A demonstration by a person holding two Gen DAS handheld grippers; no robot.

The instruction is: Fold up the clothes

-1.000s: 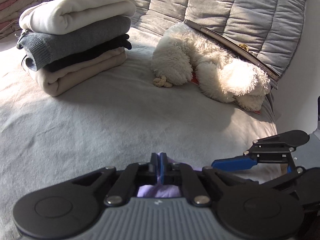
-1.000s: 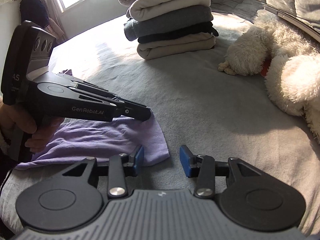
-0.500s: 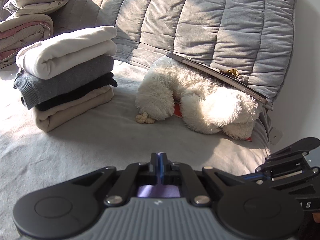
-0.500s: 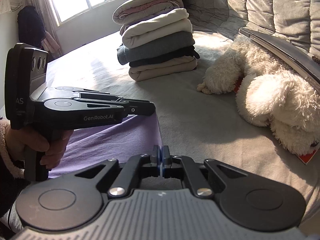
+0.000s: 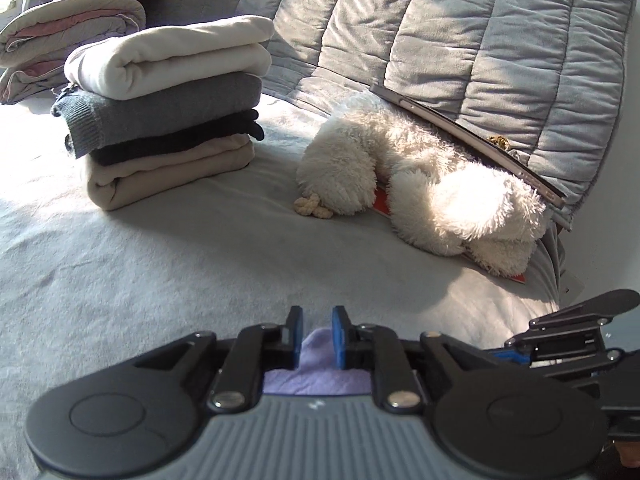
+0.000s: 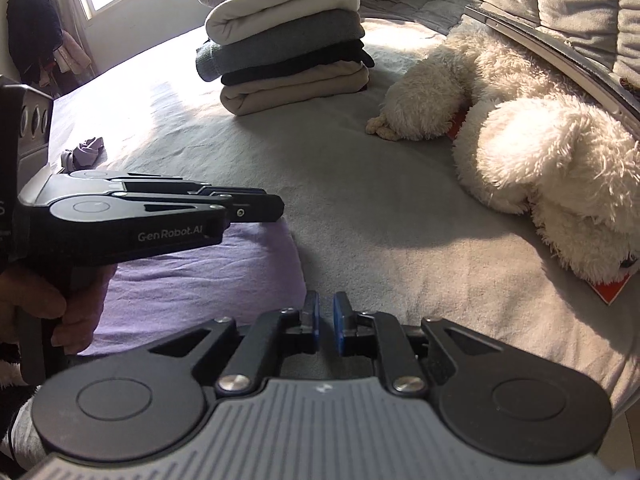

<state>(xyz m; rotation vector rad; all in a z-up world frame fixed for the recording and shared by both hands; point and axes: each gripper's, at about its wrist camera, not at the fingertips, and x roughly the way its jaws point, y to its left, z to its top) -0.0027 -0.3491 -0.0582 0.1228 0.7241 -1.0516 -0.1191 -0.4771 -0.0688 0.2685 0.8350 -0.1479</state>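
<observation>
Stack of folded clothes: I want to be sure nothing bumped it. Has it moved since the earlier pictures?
No. The stack keeps its place left of the plush toy; only the view shifted.

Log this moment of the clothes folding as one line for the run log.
step: releasing fold | left gripper: opening over purple garment | right gripper: opening, nothing between jaws | folded stack: untouched

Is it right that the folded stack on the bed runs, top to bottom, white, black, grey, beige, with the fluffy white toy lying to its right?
Not quite. In the stack the grey sweater lies directly under the white top, and the black piece comes below it, above the beige one. The left wrist view shows this. The fluffy white toy does lie to its right.
</observation>
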